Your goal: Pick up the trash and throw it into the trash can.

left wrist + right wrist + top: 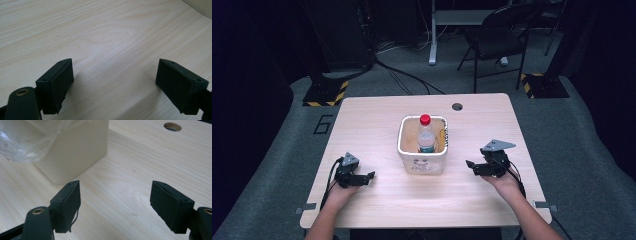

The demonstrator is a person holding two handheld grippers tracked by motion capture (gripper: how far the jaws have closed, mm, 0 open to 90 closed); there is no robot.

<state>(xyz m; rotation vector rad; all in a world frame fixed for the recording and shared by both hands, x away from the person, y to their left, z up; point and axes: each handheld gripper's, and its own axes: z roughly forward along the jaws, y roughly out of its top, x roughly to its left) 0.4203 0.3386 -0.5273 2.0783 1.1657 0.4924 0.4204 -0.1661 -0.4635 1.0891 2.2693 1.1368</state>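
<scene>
Dim room, grey carpet floor (592, 150), black folding chair (497, 35), light wooden table (372, 115), floor cables (402, 75)

Table (472, 190) pale matt wood; bin (422, 162) cream plastic; bottle (426, 137) clear plastic.

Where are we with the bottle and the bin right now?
Looks done: the bottle stands upright inside the white bin. In hand: nothing; the left tool and right tool are open over bare table, either side of the bin. I can't tell that anything is left.
</scene>
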